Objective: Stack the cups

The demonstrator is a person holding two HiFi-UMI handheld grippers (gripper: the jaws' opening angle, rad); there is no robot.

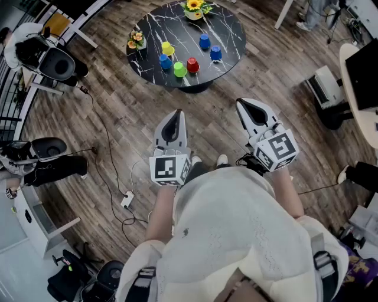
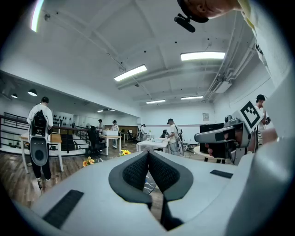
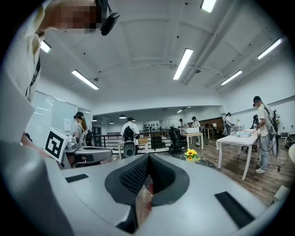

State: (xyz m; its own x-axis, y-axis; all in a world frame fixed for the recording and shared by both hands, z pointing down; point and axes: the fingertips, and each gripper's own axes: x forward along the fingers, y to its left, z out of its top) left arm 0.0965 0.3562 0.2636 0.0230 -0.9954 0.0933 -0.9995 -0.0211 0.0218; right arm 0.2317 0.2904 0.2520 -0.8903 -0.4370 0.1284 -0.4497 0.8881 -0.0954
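Note:
Several small cups stand on the round black marble table (image 1: 236,35) at the far side of the head view: a yellow cup (image 1: 167,48), blue cups (image 1: 204,41) (image 1: 216,53) (image 1: 165,61), a green cup (image 1: 179,69) and a red cup (image 1: 192,65). All stand apart, none stacked. My left gripper (image 1: 174,113) (image 2: 148,153) and right gripper (image 1: 243,104) (image 3: 148,156) hang over the wooden floor, well short of the table. Both are shut with nothing between their pads. In the gripper views both point out level into the room, and the cups do not show there.
Two flower pots (image 1: 194,8) (image 1: 136,39) stand on the table. Cables and a power strip (image 1: 126,202) lie on the floor at left, beside black chairs (image 1: 53,62). A white desk (image 1: 360,88) and equipment stand at right. Several people stand by desks far off.

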